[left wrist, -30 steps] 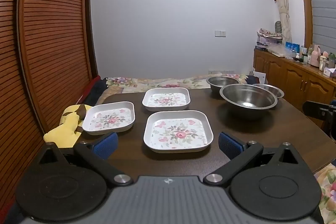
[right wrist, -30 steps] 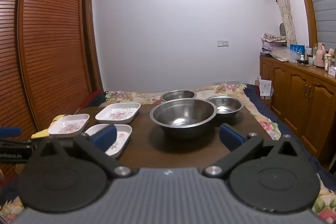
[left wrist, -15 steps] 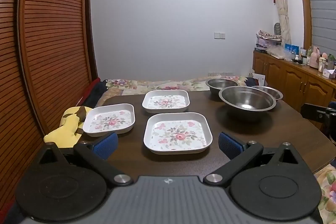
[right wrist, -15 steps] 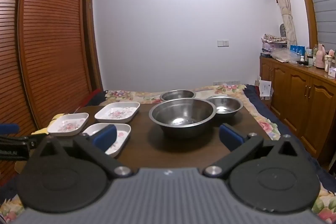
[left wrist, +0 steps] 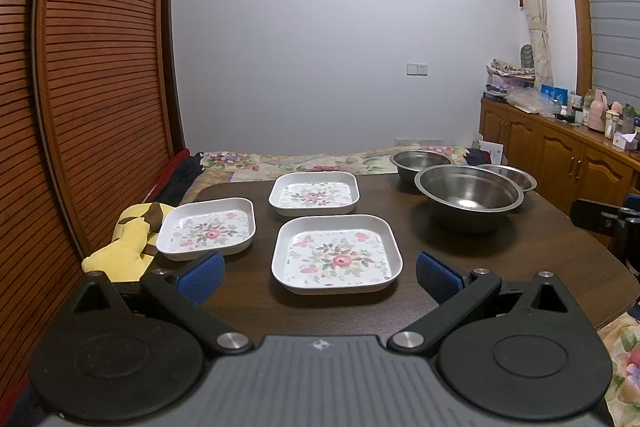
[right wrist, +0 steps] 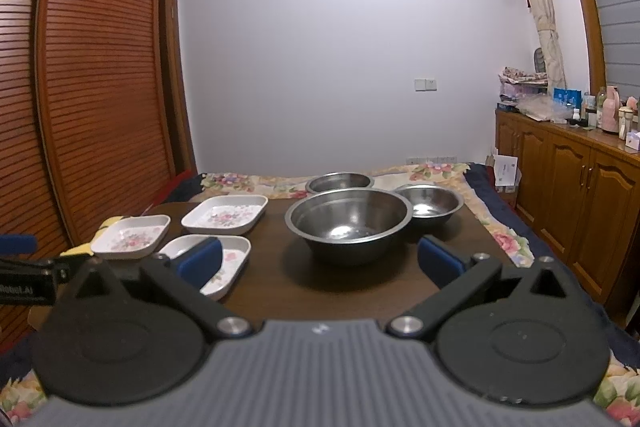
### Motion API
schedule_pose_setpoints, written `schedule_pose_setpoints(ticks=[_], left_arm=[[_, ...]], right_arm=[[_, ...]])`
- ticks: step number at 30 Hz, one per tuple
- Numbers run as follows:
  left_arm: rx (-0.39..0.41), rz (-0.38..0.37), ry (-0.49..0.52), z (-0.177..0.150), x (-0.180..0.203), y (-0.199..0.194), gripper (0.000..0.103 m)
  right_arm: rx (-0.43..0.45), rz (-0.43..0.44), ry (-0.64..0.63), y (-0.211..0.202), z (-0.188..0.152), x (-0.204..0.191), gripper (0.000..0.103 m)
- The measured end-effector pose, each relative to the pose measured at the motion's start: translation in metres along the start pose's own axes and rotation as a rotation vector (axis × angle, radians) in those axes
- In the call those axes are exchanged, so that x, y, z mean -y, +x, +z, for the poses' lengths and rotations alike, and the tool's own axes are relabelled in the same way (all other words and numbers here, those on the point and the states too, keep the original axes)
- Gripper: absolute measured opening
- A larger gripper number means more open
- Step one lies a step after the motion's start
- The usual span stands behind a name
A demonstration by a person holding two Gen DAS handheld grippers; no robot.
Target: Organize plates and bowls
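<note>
Both tongs are spread wide and hold nothing. The left tongs [left wrist: 320,277] sit at the bottom of their frame, with the nearest floral plate [left wrist: 336,253] lying between the blue pads on the dark desk [left wrist: 500,259]; two more floral plates [left wrist: 208,229] [left wrist: 314,193] lie left and behind it. The right tongs [right wrist: 320,263] face the large steel bowl [right wrist: 348,223] at frame centre, with two smaller steel bowls [right wrist: 340,182] [right wrist: 430,205] just behind it.
</note>
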State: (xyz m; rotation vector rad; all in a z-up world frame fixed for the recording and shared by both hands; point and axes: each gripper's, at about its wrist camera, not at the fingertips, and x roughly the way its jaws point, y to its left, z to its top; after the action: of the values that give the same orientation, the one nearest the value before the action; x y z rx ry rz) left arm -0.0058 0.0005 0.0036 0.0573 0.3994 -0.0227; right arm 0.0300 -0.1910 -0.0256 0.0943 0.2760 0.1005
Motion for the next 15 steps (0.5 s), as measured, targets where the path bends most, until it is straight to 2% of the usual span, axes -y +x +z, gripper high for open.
schedule_pose_setpoints(ticks=[15], left_arm=[[-0.001,-0.004,0.000,-0.0005,0.0000,0.0010,0.103]], right_arm=[[-0.002,0.000,0.000,0.0008,0.0005,-0.0007,0.103]])
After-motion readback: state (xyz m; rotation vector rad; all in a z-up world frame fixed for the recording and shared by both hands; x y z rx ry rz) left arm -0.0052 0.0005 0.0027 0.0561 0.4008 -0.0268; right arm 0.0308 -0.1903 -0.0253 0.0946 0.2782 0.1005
